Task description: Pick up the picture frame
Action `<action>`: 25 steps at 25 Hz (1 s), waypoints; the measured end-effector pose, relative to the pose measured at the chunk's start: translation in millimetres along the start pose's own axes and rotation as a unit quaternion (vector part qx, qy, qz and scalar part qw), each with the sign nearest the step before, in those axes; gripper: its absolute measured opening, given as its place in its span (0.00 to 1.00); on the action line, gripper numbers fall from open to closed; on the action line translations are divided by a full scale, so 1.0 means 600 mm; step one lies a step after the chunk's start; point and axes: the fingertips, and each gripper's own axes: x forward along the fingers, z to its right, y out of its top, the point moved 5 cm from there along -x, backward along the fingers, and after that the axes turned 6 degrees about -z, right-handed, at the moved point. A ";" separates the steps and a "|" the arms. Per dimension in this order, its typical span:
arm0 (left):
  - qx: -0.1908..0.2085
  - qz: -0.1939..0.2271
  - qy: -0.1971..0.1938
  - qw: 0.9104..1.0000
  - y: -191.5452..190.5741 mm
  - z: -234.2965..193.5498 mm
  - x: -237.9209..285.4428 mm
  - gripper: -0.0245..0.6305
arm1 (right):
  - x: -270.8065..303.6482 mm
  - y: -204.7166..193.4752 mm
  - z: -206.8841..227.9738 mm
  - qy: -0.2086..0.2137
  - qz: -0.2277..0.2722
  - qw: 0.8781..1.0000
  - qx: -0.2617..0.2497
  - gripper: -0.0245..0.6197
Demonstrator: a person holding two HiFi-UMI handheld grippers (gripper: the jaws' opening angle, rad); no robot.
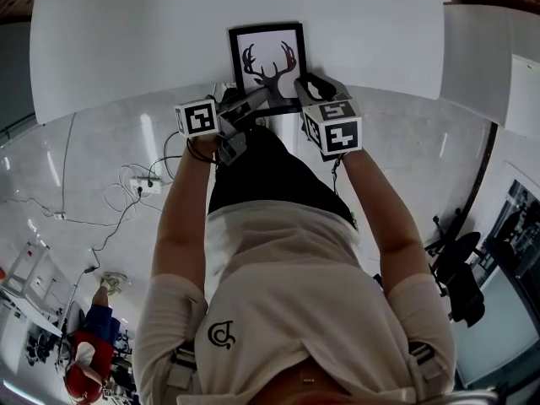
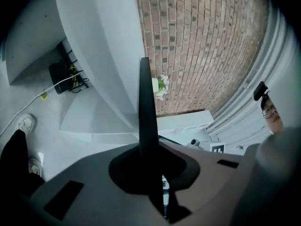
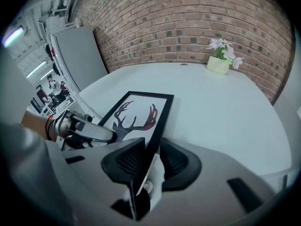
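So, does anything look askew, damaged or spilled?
Nothing looks damaged or spilled. The black picture frame with the antler print sits at the near edge of the white table, gripped by the left gripper and right gripper. Loose cables sprawl on the floor.

Left arm (image 1: 187, 213) and right arm (image 1: 381, 222) reach forward; left tongs (image 1: 257, 99), lying level, and right tongs (image 1: 305, 87), tilted downward, each clamp the picture frame (image 1: 268, 53) by its edge.

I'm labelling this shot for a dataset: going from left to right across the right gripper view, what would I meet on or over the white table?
left gripper → picture frame → potted flowers
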 end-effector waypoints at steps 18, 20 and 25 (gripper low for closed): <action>0.067 0.009 0.043 0.997 -0.001 0.044 -0.039 0.07 | -0.055 0.039 -0.016 -0.035 0.101 0.994 0.008 0.05; 0.076 0.024 0.042 0.996 0.011 0.061 -0.047 0.07 | -0.062 0.051 -0.016 -0.040 0.115 0.992 0.005 0.05; 0.102 0.079 0.058 0.990 0.068 0.110 -0.077 0.07 | -0.072 0.090 -0.021 -0.046 0.128 0.991 0.005 0.05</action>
